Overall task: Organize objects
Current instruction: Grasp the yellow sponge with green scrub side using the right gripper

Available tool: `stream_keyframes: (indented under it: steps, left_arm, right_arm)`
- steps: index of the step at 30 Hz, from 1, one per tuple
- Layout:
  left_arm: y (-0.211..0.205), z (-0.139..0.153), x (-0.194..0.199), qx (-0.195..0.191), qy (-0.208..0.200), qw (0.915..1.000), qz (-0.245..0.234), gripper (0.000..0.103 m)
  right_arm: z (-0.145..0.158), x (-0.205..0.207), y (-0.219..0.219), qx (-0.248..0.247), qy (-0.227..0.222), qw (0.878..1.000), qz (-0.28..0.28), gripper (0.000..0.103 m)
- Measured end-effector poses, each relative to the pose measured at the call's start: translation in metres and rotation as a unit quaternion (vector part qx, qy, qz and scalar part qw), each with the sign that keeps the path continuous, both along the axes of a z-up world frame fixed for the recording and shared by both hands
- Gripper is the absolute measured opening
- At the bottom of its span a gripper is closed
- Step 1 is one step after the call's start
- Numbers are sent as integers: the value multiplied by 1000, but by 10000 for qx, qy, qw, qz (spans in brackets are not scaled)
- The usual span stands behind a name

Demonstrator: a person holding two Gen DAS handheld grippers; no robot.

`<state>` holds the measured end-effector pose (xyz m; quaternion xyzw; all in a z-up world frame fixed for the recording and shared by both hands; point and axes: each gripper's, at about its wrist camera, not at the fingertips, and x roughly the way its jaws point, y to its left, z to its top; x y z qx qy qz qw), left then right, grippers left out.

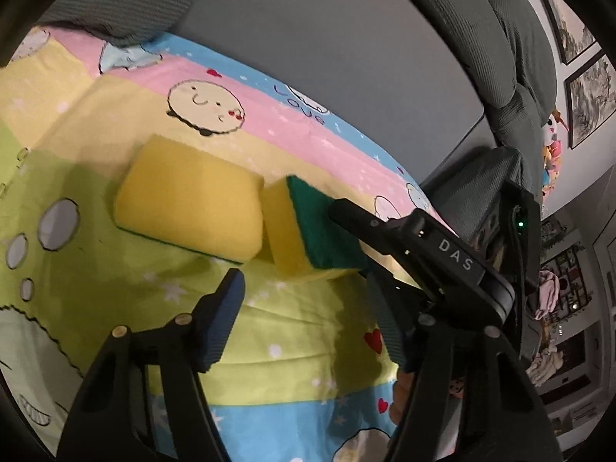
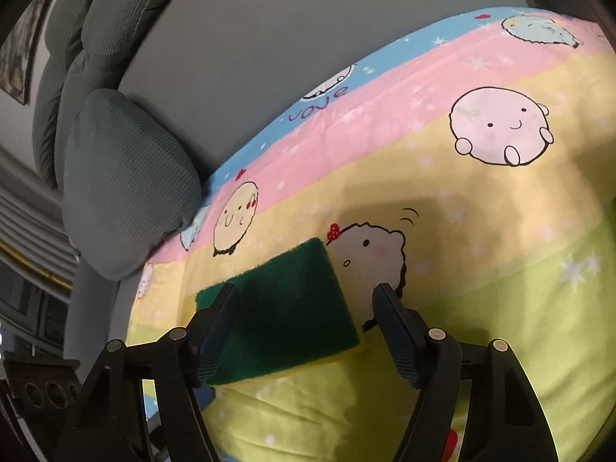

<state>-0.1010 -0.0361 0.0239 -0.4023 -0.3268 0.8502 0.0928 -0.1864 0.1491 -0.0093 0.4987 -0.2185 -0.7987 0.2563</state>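
Note:
Two sponges lie on a cartoon-print sheet (image 1: pixel 127 123). One sponge (image 1: pixel 188 200) rests flat, yellow side up. The second, a yellow sponge with a green scouring face (image 1: pixel 304 235), sits tilted against it. My left gripper (image 1: pixel 302 273) is open just in front of the tilted sponge, its pads clear of it. A finger (image 1: pixel 346 211) of my right gripper lies on the green face. In the right wrist view the green-faced sponge (image 2: pixel 285 315) sits between the jaws of my right gripper (image 2: pixel 304 288). The left pad overlaps its edge, and a gap shows beside the right pad.
A grey-green cushion (image 2: pixel 127 184) rests on the sheet's far left corner, with bare grey upholstery (image 2: pixel 269 57) beyond. More cushions (image 1: pixel 516 77) stack along the back. Framed pictures (image 1: pixel 585 100) and cluttered shelves (image 1: pixel 562 277) stand to the right.

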Motion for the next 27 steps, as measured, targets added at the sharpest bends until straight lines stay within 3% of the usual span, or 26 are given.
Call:
stream_keyframes:
  steps: [4,10,14,18,20,23,27]
  left_arm:
    - [4,-2,-4,100,-12,9999,-19,52]
    - [9,-7,-8,54,-71,10000,21,50]
    - [6,-6,-9,-41,-179,9997,131,49]
    - [5,1,-14,-169,70,9998,89,49]
    - [8,-6,-21,-306,-86,9995,59,49]
    - [15,-19,-29,-219,-324,9992,-109,43]
    - [19,-16,-27,-287,-162,9994,-87,42]
  right_arm:
    - [-2,1,3,-135,-43,9999,-29,65]
    - [-7,-2,8,-381,-157,9991,-9,53]
    - [-6,-1,8,-335,-128,9993,64,53]
    - [-7,-1,10,-387,-171,9991,89,53]
    - [-7,0,11,-397,-176,9990,90,53]
    - [-6,1,10,-361,-150,9991,160,53]
    - [-7,2,10,-355,-170,9991,131,53]
